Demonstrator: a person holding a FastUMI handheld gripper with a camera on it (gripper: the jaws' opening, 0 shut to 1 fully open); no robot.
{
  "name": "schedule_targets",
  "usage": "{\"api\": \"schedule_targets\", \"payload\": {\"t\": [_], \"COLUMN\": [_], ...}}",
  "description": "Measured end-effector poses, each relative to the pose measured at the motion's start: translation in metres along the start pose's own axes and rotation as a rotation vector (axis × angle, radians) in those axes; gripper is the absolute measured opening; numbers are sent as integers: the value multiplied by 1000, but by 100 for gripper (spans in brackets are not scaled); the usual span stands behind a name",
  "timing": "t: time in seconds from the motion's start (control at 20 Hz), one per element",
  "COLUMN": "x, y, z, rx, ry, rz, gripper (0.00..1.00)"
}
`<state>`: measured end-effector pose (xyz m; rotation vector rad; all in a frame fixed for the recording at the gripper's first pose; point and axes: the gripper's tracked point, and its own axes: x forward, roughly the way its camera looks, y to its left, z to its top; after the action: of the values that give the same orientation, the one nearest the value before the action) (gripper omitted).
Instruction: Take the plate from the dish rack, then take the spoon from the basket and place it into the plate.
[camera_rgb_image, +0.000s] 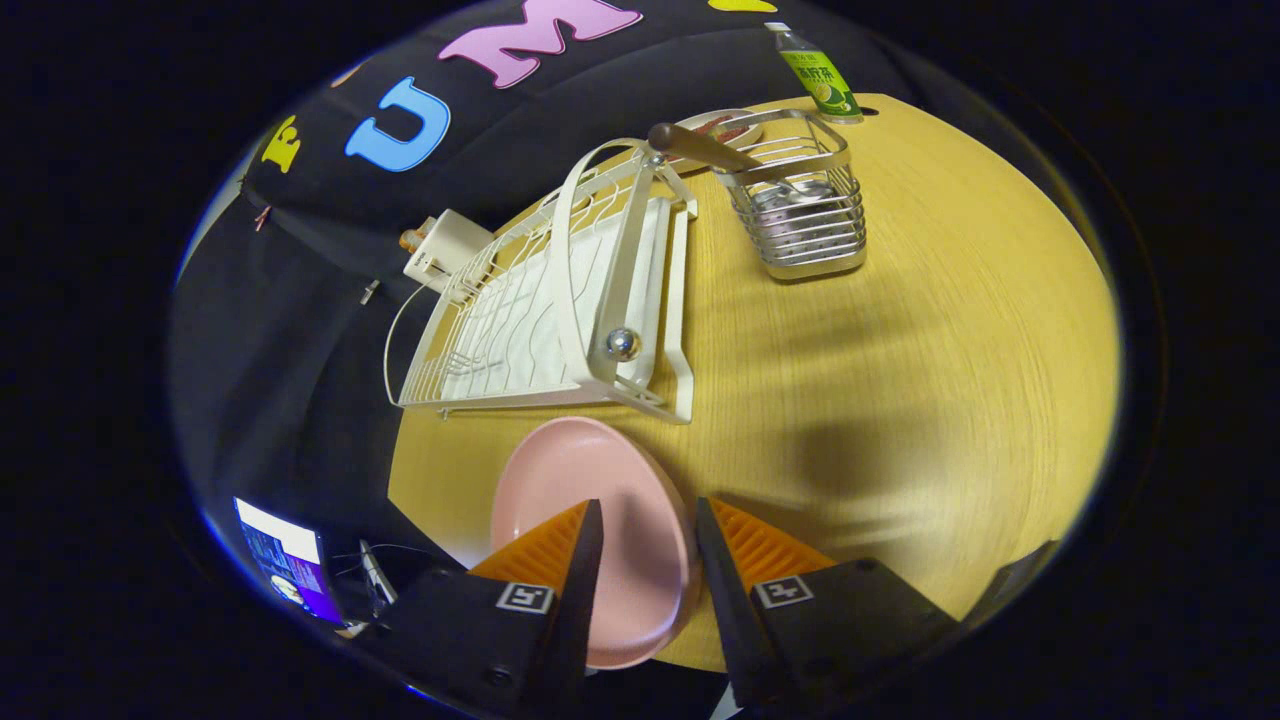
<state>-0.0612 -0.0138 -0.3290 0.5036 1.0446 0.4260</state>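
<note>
The gripper (645, 520) is being held part open astride the pink plate (580, 500)'s rim, pads not visibly pressing. The plate is lying on the table (950, 350) just before the dish rack (560, 300). Spoon (700, 148) is standing in basket (800, 200), beyond the rack; release is best made cleanly before reaching over.

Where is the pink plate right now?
The pink plate lies on the wooden table, just in front of the white dish rack; the gripper fingers straddle its near rim with a gap.
</note>
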Motion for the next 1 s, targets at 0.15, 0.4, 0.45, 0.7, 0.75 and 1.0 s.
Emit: {"api": "schedule_targets", "payload": {"t": [0.15, 0.4, 0.45, 0.7, 0.75, 1.0], "x": [-11, -54, -66, -102, -103, -74], "y": [-7, -23, -24, -9, -6, -5], "z": [4, 38, 54, 117, 128, 162], "rx": [-18, -161, -203, -387, -425, -496], "ry": [-26, -218, -278, -537, -576, -619], "rz": [-3, -86, -108, -158, -165, -181], "gripper": [69, 98, 98, 99, 98, 98]}}
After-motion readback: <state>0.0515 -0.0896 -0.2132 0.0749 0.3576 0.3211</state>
